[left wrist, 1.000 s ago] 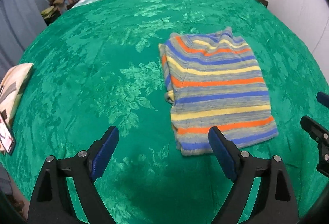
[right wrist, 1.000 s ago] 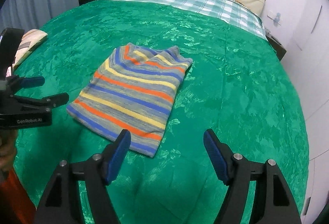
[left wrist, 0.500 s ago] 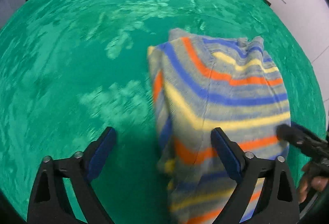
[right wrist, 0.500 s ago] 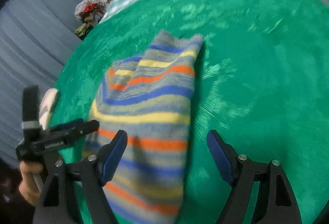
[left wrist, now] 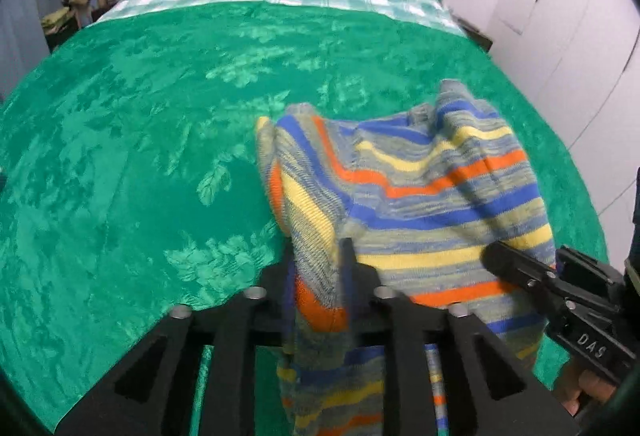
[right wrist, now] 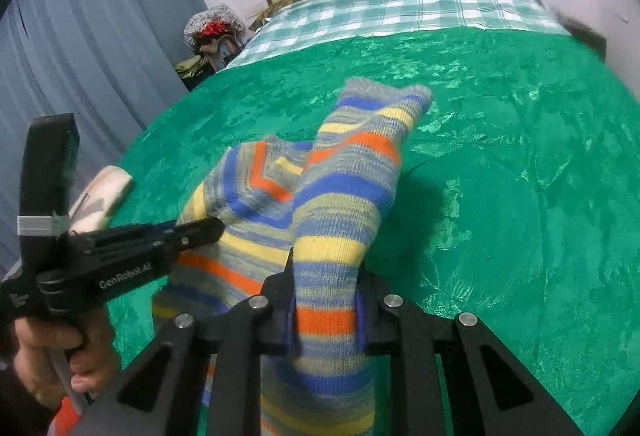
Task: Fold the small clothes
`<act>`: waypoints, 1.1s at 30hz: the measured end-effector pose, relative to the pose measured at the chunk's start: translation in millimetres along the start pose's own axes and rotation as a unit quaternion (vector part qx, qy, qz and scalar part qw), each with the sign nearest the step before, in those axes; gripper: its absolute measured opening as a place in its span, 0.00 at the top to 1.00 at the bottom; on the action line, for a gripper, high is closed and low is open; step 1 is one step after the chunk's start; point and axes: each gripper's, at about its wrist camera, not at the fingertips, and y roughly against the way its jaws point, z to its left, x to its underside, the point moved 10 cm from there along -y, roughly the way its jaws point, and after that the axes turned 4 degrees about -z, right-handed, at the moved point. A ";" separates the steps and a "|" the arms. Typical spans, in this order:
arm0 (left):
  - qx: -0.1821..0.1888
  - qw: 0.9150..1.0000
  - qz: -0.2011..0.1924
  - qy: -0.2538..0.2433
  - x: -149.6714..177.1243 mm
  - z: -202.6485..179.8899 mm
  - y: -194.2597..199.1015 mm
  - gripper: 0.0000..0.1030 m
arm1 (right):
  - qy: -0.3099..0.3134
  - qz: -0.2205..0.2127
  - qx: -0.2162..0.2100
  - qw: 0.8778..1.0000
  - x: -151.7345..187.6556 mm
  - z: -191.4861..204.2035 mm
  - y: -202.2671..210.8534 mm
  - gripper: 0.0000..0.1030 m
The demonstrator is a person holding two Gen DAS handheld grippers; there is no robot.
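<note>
Since both sets of jaws are closing on the near hem, with the left gripper [left wrist: 318, 300] and right gripper [right wrist: 326, 310] each already pinching a corner of the striped sweater [left wrist: 420, 196], the person should carry both corners level toward the far collar. The far end rests on the green bedspread [left wrist: 140, 156], so an even pull keeps the edges lined up.

Left gripper [left wrist: 318, 288] and right gripper [right wrist: 325, 300] side by side (jaws closing)
</note>
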 end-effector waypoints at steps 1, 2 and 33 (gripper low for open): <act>-0.027 1.000 0.014 -0.003 9.2 7.0 -3.5 0.45 | -0.008 0.016 0.010 1.000 5.0 -4.8 -5.8 0.59; -0.053 0.998 0.022 -0.007 17.8 12.7 -4.1 0.40 | -0.011 0.028 0.029 0.999 11.2 -12.8 -8.9 0.43; -0.116 0.991 -0.030 -0.050 153.8 -44.3 232.1 0.00 | 0.065 0.022 0.148 0.987 114.7 57.7 229.4 0.01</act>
